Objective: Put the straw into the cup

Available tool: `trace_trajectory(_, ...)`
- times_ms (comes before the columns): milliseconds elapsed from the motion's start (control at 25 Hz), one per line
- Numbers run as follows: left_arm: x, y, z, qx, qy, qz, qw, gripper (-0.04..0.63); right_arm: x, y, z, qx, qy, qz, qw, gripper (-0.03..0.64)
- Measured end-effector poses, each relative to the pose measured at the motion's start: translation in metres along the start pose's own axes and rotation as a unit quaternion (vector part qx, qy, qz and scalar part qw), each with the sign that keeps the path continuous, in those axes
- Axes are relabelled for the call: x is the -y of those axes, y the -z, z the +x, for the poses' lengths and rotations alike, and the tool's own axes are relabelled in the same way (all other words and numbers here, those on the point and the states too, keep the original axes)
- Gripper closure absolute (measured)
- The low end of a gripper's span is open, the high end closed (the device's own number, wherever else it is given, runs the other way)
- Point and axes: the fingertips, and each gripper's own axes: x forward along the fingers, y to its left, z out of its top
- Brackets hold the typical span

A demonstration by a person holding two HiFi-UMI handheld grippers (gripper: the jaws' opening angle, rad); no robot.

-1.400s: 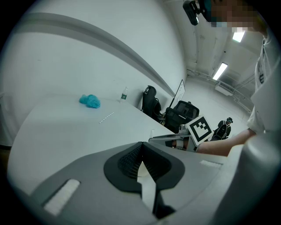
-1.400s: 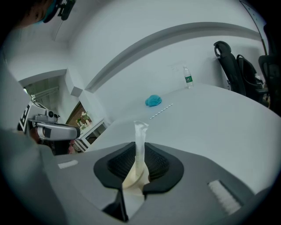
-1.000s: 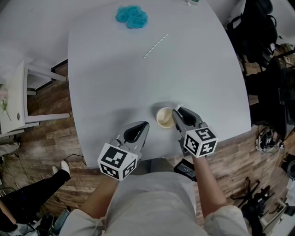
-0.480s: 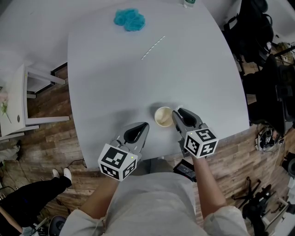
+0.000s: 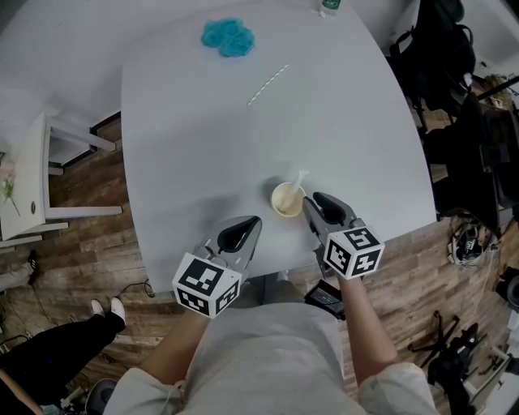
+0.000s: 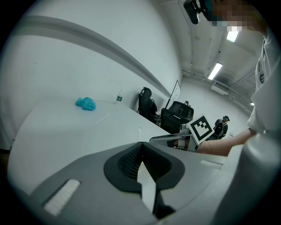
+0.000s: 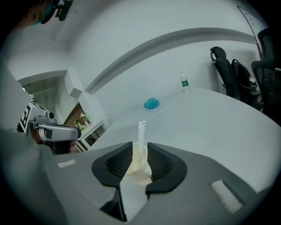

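A cream paper cup [image 5: 287, 199] stands near the front edge of the white table [image 5: 203, 146]. A white straw [image 5: 302, 180] stands in it and leans toward the far right. My right gripper [image 5: 312, 199] sits just right of the cup. Its jaws have just been opening and are apart. In the right gripper view the cup [image 7: 139, 169] and straw [image 7: 141, 132] show through the gap of the right gripper [image 7: 139, 151], with the pads pressing on neither. My left gripper [image 5: 253, 220] rests left of the cup, and the left gripper [image 6: 141, 147] is shut on nothing.
A second straw [image 5: 268, 84] lies far across the table, in front of a blue crumpled wad [image 5: 228, 36]. A bottle [image 5: 328, 6] stands at the far edge. Dark chairs and bags [image 5: 454, 73] crowd the right side, and a white shelf [image 5: 32, 186] stands at the left.
The straw now stands free above the cup's rim, clear of the right gripper's tips, where before only a short white bit showed. Both grippers have kept their places.
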Motion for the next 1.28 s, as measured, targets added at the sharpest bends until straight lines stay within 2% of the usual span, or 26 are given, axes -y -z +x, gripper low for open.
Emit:
trace_trajectory(280, 0.01, -0.002, -0.01, 0.008, 0.002, 0.011, 0.9999, 0.577, -0.01, -0.005, -0.021, 0.021, 0.007, -0.009, 1.0, 0.537)
trace_trajectory(480, 0.018, -0.004, -0.02, 0.013, 0.003, 0.017, 0.9998, 0.577, -0.021, -0.014, -0.041, 0.043, 0.01, -0.009, 0.999, 0.609)
trace_trajectory(920, 0.03, -0.017, -0.041, 0.04, 0.003, 0.028, 0.9988, 0.577, -0.05, -0.028, -0.077, 0.07, 0.006, -0.03, 0.997, 0.611)
trace_trajectory(1280, 0.04, -0.027, -0.055, 0.053, 0.005, 0.036, 0.9979, 0.577, -0.083, -0.033, -0.102, 0.068, -0.002, -0.06, 0.996, 0.611)
